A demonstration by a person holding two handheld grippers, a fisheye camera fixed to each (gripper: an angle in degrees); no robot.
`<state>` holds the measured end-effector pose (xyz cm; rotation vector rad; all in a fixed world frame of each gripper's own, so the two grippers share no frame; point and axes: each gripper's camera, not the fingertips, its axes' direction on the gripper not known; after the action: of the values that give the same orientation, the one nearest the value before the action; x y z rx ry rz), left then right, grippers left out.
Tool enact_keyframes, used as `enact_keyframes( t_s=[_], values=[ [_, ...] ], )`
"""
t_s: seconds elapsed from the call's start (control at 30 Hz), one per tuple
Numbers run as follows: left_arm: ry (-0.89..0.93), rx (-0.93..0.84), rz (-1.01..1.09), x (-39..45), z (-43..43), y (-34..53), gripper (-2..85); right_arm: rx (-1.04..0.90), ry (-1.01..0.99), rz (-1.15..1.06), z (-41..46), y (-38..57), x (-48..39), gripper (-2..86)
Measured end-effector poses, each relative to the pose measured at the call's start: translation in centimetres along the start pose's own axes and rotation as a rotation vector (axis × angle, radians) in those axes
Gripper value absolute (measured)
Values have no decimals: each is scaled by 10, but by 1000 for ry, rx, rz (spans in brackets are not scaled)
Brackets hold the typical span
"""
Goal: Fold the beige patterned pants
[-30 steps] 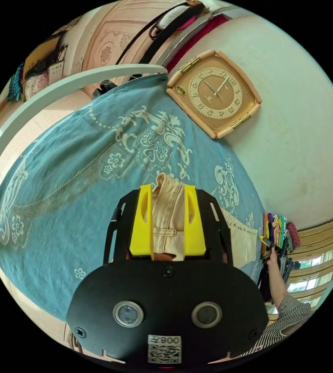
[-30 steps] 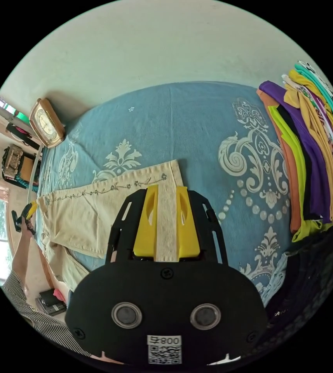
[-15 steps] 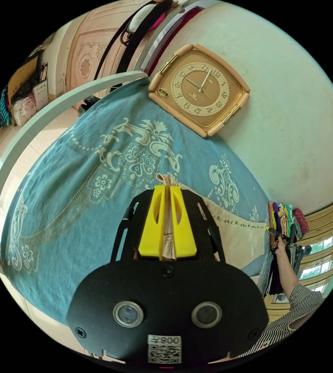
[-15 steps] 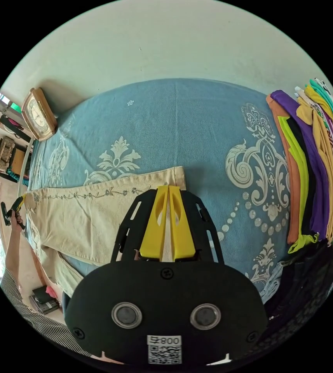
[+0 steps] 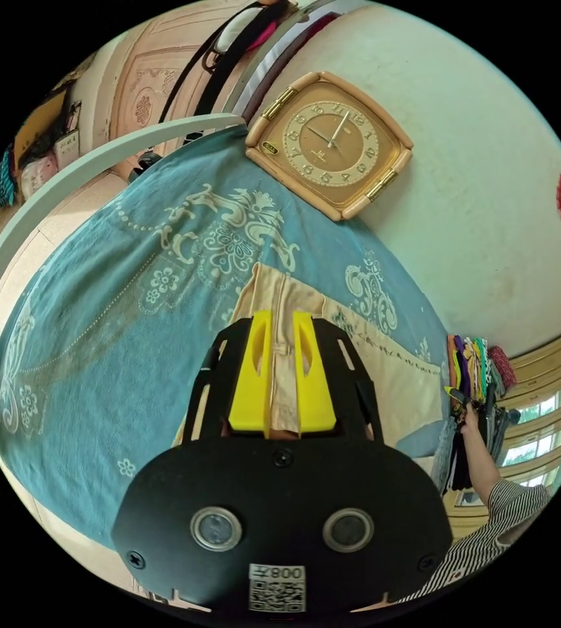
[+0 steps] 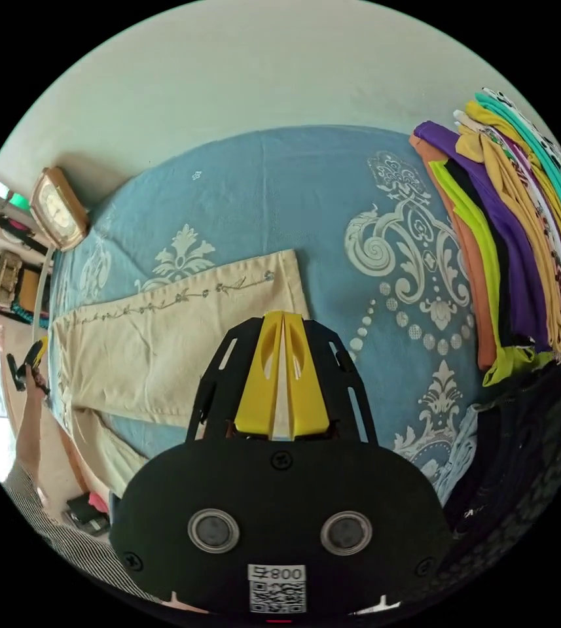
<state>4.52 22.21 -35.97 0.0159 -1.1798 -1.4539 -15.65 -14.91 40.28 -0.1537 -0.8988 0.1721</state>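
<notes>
The beige patterned pants (image 5: 385, 373) lie flat and stretched lengthwise on a blue patterned bed cover (image 5: 97, 314). My left gripper (image 5: 282, 317) is at the waist end, its yellow jaws a little apart, with the waistband lying flat between them. In the right gripper view the pants (image 6: 149, 340) show a flower trim along the far leg. My right gripper (image 6: 283, 315) is shut on the near leg's hem, a thin pale strip showing between its jaws. Each view also catches the other gripper far off, the right gripper (image 5: 453, 392) and the left gripper (image 6: 31, 356), each held in a hand.
A stack of folded colourful clothes (image 6: 509, 242) sits on the bed to the right of the hem. A square clock (image 5: 329, 144) leans on the pale wall at the bed's far edge. A white bed rail (image 5: 64, 183) curves around the end. A striped sleeve (image 5: 489, 543) shows at the side.
The left jaws, wide a second ago and shut on the waistband half a second ago, have parted again; the waist now lies flat. The right jaws closed on the hem and stay shut.
</notes>
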Motion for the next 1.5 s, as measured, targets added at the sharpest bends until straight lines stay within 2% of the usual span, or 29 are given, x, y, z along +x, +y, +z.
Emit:
enact_keyframes(
  t_s=[0.1, 0.23, 0.37, 0.5, 0.63, 0.7, 0.83, 0.93, 0.97, 1.17, 1.37, 1.5],
  values=[
    [69, -69, 50, -5, -5, 39, 61, -5, -87, -191, -5, 55, -31, 1],
    [97, -152, 106, -4, 2, 88, 60, -84, -88, -357, 10, 139, -76, 1],
    [-14, -239, 97, -11, 18, 110, 57, -198, 88, -386, 51, 209, -91, 4],
    [108, -190, 162, -2, -1, 133, 63, -124, -8, -202, 39, 226, -61, 19],
    [62, -248, 247, 7, -18, 183, 71, -106, -11, -91, 32, 256, -25, 49],
    [22, -224, 198, 0, -30, 206, 72, -145, -17, 0, 40, 283, -1, 68],
    [-27, -152, -89, -41, -52, 257, 72, -184, -36, 100, 64, 318, 25, 81],
    [150, -191, -254, -70, -39, 280, 66, -251, -84, 159, 96, 335, 38, 81],
    [190, -190, -276, -77, -34, 283, 54, -218, -85, 181, 102, 340, 41, 76],
    [278, -211, -244, -84, -34, 290, 7, -300, -32, 97, 137, 347, 38, 25],
    [218, -250, -259, -96, -34, 313, 3, -297, -65, 84, 161, 367, 47, 12],
    [233, -187, -266, -104, -45, 317, 5, -334, -118, 184, 216, 380, 66, 13]
  ],
)
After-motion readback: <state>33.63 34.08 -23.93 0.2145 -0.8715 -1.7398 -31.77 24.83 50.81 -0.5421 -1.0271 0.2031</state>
